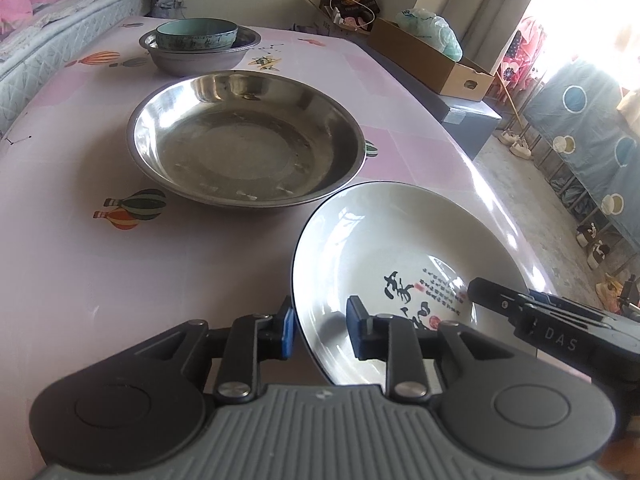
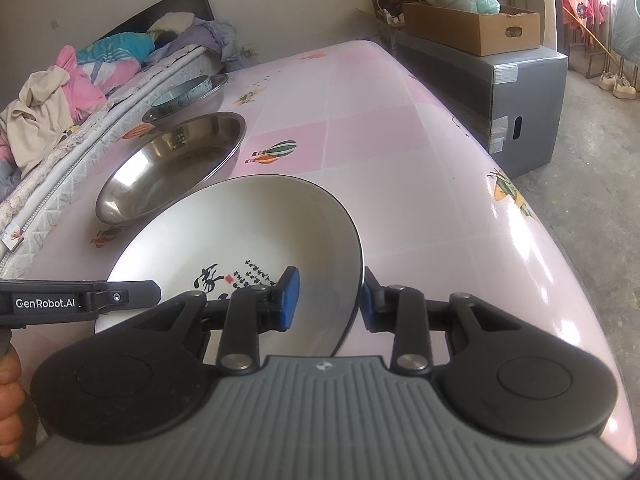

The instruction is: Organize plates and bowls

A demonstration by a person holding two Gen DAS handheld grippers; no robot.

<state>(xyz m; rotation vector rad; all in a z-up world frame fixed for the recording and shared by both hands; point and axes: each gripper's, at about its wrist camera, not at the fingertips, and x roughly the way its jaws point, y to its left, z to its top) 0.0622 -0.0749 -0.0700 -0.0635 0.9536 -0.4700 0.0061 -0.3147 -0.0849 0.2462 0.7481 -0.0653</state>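
Note:
A white plate (image 1: 380,240) (image 2: 240,232) with black calligraphy and a dark rim lies at the near right of the pink table (image 1: 80,260). My left gripper (image 1: 320,326) straddles its left rim. One blue pad (image 1: 289,330) is outside the rim and the other stands off it inside, so the gripper is open. My right gripper (image 2: 328,300) straddles the opposite rim, also open, with a gap at its inner pad (image 2: 291,300). Beyond lies a wide steel plate (image 1: 246,140) (image 2: 172,164). Farther back a teal bowl (image 1: 196,34) sits in a small steel bowl (image 1: 188,60).
A bed (image 1: 48,40) with heaped clothes runs along the table's left side. A cardboard box (image 1: 432,60) on a grey box (image 1: 472,120) stands off the far right corner. The table edge (image 2: 560,280) drops to the floor on the right.

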